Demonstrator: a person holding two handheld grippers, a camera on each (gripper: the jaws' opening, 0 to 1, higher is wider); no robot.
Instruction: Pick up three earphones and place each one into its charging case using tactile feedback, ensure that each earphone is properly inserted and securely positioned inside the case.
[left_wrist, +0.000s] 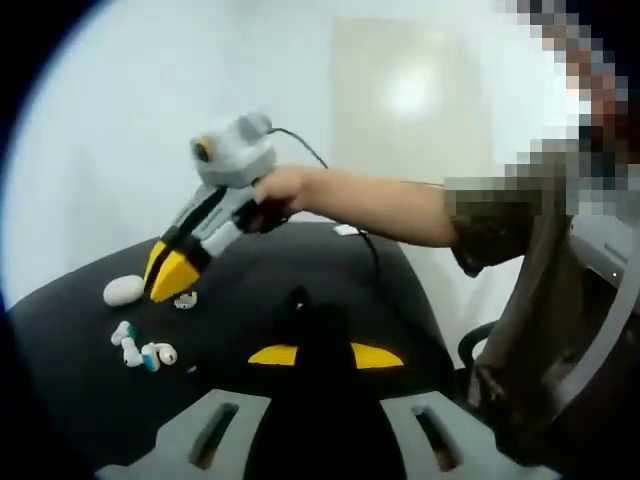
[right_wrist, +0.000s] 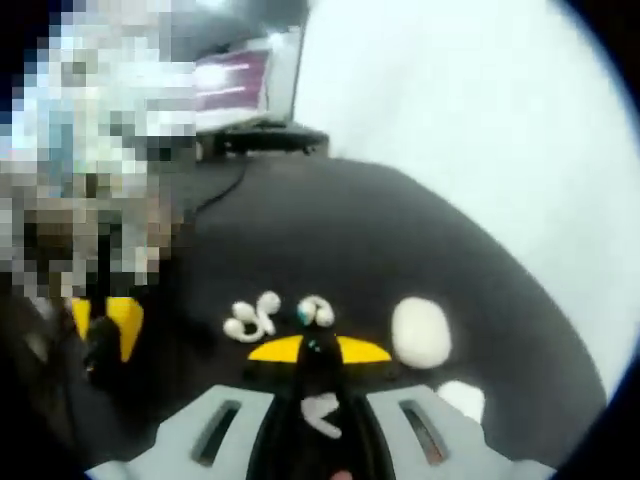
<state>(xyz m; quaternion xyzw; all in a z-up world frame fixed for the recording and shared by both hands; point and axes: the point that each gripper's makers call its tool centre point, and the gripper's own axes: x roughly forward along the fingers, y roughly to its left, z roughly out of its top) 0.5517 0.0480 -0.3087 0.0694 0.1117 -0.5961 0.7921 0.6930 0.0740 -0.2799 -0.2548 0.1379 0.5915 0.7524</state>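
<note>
Earphones (left_wrist: 143, 350) lie loose on the black table (left_wrist: 330, 270), a small white-and-teal cluster. In the right gripper view they sit just beyond the right gripper (right_wrist: 318, 349) tips: one pair (right_wrist: 252, 317) to the left of the tips, one (right_wrist: 315, 311) right at them, touching or nearly so. White oval case (right_wrist: 420, 332) lies just right of those tips; another white piece (right_wrist: 461, 399) nearer the camera, right of the jaws. A white bit (right_wrist: 322, 413) sits between the jaw bases; can't tell what. Right jaws look nearly closed, holding nothing I can confirm. Left gripper (left_wrist: 325, 355) hangs above the table well apart from the earphones, jaws nearly together, empty. In the left gripper view, a hand (left_wrist: 285, 190) holds the right gripper beside the case.
</note>
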